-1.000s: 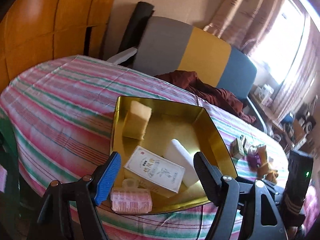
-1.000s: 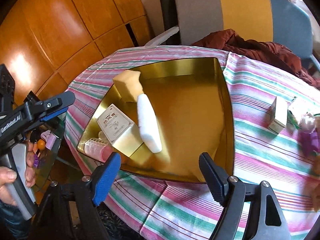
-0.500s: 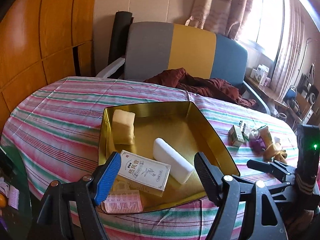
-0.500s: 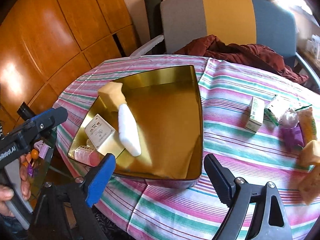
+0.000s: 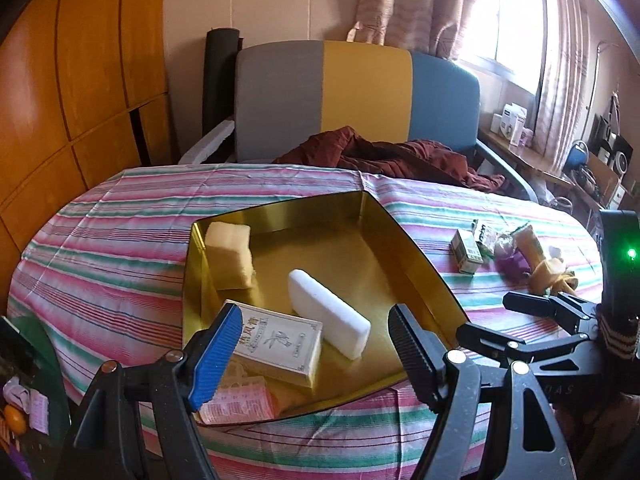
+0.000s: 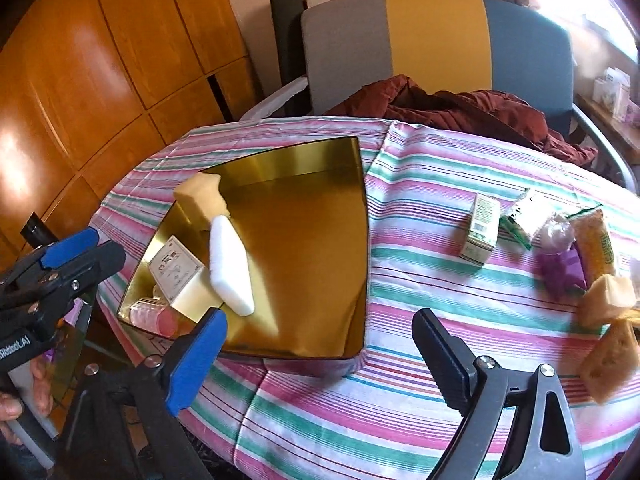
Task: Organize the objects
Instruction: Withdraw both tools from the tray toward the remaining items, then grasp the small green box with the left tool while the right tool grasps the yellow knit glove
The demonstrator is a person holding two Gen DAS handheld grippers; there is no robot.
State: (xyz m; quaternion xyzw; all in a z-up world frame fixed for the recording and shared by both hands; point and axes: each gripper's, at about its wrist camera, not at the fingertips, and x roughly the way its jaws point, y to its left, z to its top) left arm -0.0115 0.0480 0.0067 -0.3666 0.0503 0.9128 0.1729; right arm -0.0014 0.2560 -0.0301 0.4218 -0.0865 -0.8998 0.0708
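A gold tray (image 5: 416,256) (image 6: 362,216) sits on the striped tablecloth. It holds a yellow sponge (image 5: 230,254) (image 6: 200,196), a white bar (image 5: 328,314) (image 6: 230,266), a white printed box (image 5: 278,342) (image 6: 176,270) and a pink ribbed roll (image 5: 240,402) (image 6: 154,318). My left gripper (image 5: 316,352) is open and empty above the tray's near edge. My right gripper (image 6: 320,360) is open and empty over the tray's near right corner. Loose items lie right of the tray: a small green box (image 6: 480,234) (image 5: 466,256), a purple item (image 6: 560,268), a yellow packet (image 6: 598,242) and yellow sponge pieces (image 6: 610,300).
A grey, yellow and blue chair (image 5: 360,100) with a dark red cloth (image 5: 392,154) stands behind the table. Wood panelling (image 6: 100,60) is on the left. The table's near edge drops off below both grippers. My right gripper also shows in the left wrist view (image 5: 560,320).
Both grippers pulled back and rose from the tray; the views widened. The right view swung right, bringing the loose items into sight. Tray contents did not move.
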